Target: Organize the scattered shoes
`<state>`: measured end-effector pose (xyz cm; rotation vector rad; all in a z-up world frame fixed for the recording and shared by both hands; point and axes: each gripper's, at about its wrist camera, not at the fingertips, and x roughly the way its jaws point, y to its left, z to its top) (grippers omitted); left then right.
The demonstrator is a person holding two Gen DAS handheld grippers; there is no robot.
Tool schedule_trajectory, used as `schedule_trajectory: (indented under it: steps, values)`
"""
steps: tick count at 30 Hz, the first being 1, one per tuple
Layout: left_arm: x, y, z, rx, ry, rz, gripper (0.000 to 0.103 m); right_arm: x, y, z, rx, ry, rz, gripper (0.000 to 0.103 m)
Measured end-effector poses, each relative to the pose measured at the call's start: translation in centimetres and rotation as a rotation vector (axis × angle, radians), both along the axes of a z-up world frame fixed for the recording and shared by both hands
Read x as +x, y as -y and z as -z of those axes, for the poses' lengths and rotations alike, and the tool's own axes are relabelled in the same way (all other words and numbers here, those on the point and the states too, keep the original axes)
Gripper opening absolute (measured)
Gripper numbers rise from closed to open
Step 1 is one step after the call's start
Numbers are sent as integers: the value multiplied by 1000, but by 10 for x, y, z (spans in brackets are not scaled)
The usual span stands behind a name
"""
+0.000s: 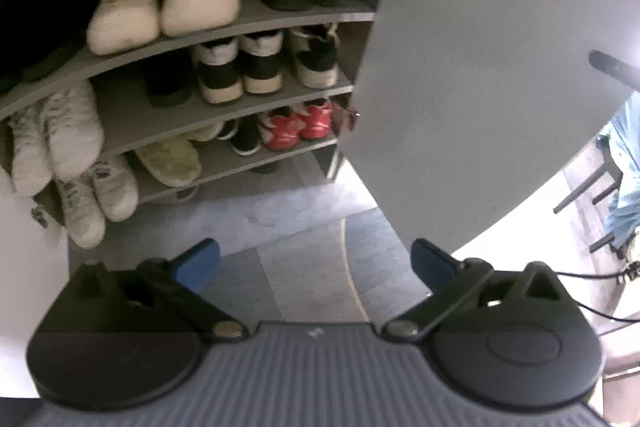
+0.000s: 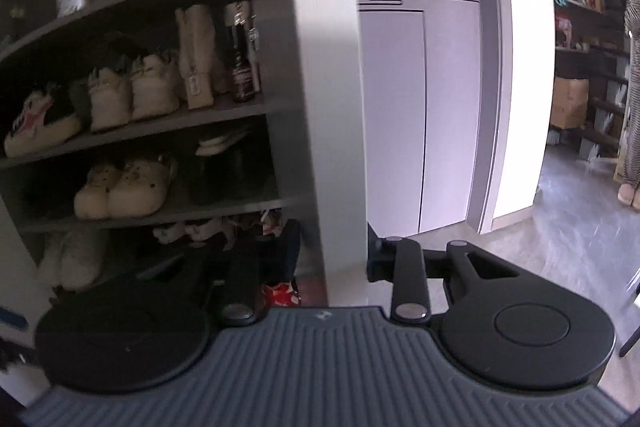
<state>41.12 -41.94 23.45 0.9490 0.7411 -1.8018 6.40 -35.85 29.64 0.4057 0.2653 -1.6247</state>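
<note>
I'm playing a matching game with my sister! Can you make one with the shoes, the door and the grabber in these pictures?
Things:
1. sneakers on a low shelf
2. clogs
3. left gripper
4. cabinet door

Matches:
a. cream
b. jaws apart, holding nothing
c. red
d. grey, swung open

Pairs: 1-c, 2-a, 3-b, 4-d

Grey shelves (image 1: 224,27), and there's a cream pair of clogs (image 1: 164,7) with speckled tops, black-and-white sneakers (image 1: 240,67) below, bright red shoes (image 1: 298,125) with white marks lower down. Blue pads (image 1: 198,265) on black fingers. Pale grey door (image 1: 480,67), grey floor (image 1: 304,239).
</note>
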Motion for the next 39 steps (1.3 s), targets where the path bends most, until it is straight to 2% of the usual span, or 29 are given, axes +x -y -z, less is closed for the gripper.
schedule_trajectory:
  steps: [4, 9, 15, 17, 21, 24, 28, 33, 39]
  values:
    - [38, 2, -9, -22, 6, -4, 103, 33, -2, -9, 36, -19, -92, 33]
    - [85, 2, -17, -40, 29, -13, 103, 103, -1, -21, 35, -31, -102, 33]
    - [152, 8, -25, -29, 18, -59, 103, 218, 20, -25, -27, -6, -38, 32]
    - [172, 10, -27, -31, 20, -66, 103, 250, 37, -23, -44, 3, 0, 33]
    - [223, 16, -34, -36, 27, -96, 103, 309, 88, -22, -80, 77, 82, 36]
    - [248, 19, -36, -36, 35, -114, 103, 336, 118, -21, -98, 105, 109, 36]
    - [279, 22, -33, -15, 31, -155, 103, 367, 158, -20, -122, 92, 117, 38]
    - [294, 22, -29, 1, 29, -200, 103, 377, 189, -18, -134, 76, 121, 41]
    - [294, 24, -40, -18, 20, -245, 103, 371, 219, -20, -118, 86, 84, 41]
